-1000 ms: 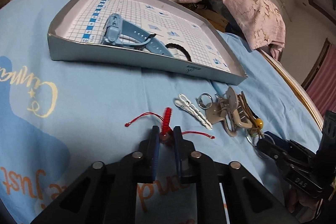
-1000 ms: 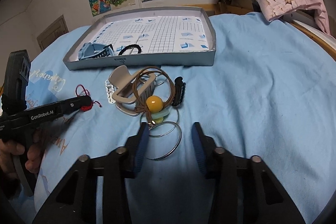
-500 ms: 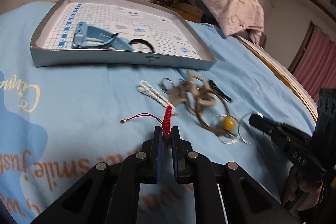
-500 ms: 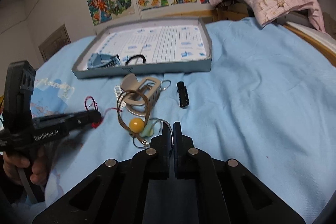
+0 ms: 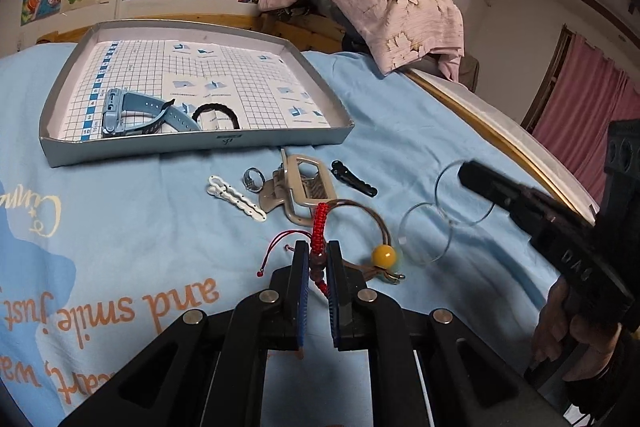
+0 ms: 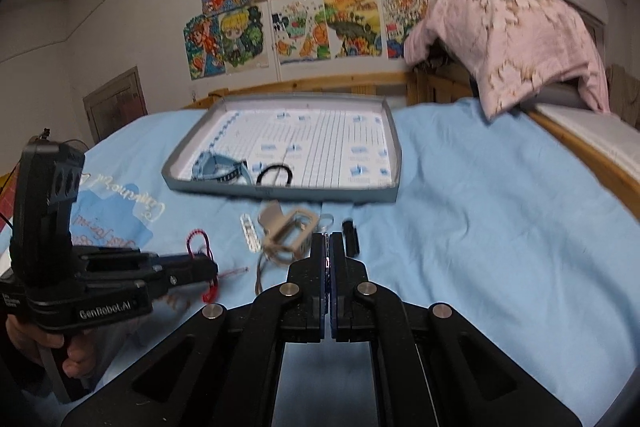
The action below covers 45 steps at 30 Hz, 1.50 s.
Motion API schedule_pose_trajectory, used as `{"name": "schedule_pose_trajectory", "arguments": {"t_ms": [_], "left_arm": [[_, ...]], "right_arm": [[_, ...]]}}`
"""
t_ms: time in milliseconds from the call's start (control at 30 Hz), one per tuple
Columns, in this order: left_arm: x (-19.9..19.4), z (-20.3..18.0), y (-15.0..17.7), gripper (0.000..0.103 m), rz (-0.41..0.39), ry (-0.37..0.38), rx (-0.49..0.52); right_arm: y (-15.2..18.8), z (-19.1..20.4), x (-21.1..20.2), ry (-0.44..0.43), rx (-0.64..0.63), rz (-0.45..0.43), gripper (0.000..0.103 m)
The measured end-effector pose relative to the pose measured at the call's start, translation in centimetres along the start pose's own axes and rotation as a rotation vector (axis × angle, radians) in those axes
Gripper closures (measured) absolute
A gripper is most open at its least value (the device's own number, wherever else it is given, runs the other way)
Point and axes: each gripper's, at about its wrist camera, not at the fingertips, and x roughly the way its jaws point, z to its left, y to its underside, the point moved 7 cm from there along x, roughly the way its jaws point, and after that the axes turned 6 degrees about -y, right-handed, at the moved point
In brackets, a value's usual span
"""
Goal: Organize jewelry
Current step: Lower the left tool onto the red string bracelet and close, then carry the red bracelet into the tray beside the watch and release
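My left gripper [image 5: 318, 247] is shut on a red braided bracelet [image 5: 319, 223], held just above the blue sheet; in the right wrist view the bracelet [image 6: 199, 241] dangles from that gripper [image 6: 212, 267]. My right gripper [image 6: 328, 239] is shut, and the left wrist view shows the right gripper [image 5: 466, 171] pinching linked thin hoops [image 5: 426, 233] lifted off the bed. A brown cord with a yellow bead [image 5: 384, 255] hangs by them. The grey tray [image 5: 192, 147] beyond holds a blue watch [image 5: 120, 111] and a black hair tie [image 5: 216, 115].
On the sheet before the tray lie a white clip [image 5: 236, 197], a silver ring [image 5: 254, 179], a beige claw clip [image 5: 304, 183] and a black clip [image 5: 354, 179]. A pink cloth [image 5: 380, 7] drapes over the headboard. The wooden bed edge [image 5: 500, 131] runs along the right.
The right jaws closed on the thin hoops and rose with them, and the beaded cord came along. The left gripper lifted the red bracelet off the sheet.
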Motion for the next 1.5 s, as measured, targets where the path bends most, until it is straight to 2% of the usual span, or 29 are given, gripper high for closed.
{"name": "schedule_pose_trajectory", "arguments": {"t_ms": [167, 267, 400, 567, 733, 867, 1067, 1400, 1500], "left_arm": [[0.1, 0.7, -1.0, 0.095, -0.012, 0.002, -0.034], [0.5, 2.2, -2.5, 0.095, -0.023, -0.021, -0.092], [0.9, 4.9, -5.5, 0.095, -0.083, -0.094, -0.15], [2.1, 8.1, -9.3, 0.095, -0.152, -0.17, -0.163], [4.9, 10.4, -12.4, 0.095, -0.188, -0.17, -0.195], [7.4, 11.0, -13.3, 0.095, -0.183, -0.191, -0.185], [9.4, 11.2, -12.3, 0.095, -0.153, -0.196, -0.19], [10.1, 11.0, -11.8, 0.094, -0.143, -0.237, -0.176], [10.0, 11.0, -11.7, 0.089, -0.131, -0.244, -0.17]], "right_arm": [[-2.3, 0.9, -0.7, -0.026, -0.05, -0.046, 0.101], [-4.0, 1.6, 0.0, -0.073, -0.061, -0.056, 0.101], [-6.5, 2.7, 1.7, -0.133, -0.059, -0.094, 0.101], [-9.3, 3.5, 5.8, -0.151, -0.089, -0.122, 0.101], [-10.6, 2.6, 12.6, -0.172, -0.007, -0.046, 0.101], [-10.0, 1.0, 16.5, -0.142, 0.041, 0.004, 0.101], [-7.1, -0.6, 19.7, -0.101, 0.06, 0.091, 0.101], [-5.1, -2.5, 21.5, -0.058, 0.113, 0.161, 0.1], [-5.2, -3.0, 21.1, -0.042, 0.121, 0.158, 0.097]]}}
